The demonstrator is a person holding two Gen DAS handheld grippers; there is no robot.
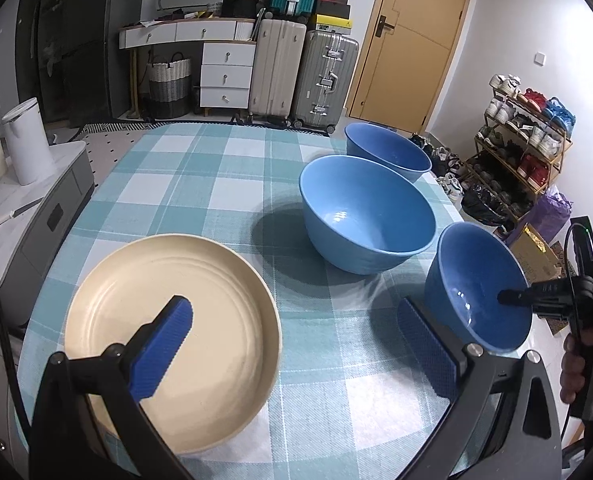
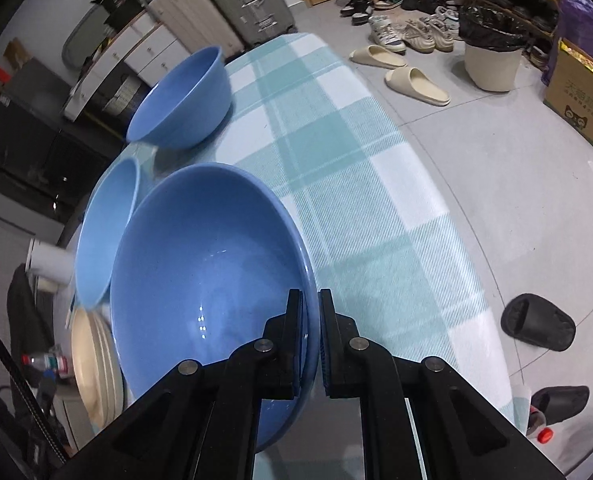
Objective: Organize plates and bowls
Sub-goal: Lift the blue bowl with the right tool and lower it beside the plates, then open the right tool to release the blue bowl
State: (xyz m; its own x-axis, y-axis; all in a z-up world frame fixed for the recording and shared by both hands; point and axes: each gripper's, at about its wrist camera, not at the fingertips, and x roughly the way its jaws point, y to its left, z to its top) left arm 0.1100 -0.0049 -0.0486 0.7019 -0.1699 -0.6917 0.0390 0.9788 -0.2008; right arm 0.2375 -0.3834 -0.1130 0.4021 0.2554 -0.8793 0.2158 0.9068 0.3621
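The right gripper (image 2: pixel 310 344) pinches the near blue bowl's (image 2: pixel 216 280) rim at five o'clock, tilted above the table; glossy, stiff, probably slippery. The left gripper (image 1: pixel 296 344) hangs open.

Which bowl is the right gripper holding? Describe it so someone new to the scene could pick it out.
Start at the checked tablecloth, where three blue bowls run along the right-hand edge. The held bowl is the nearest, past the middle bowl and the far bowl. Unlike those two, which sit level, it is tipped up, with the right gripper clamped on its rim.
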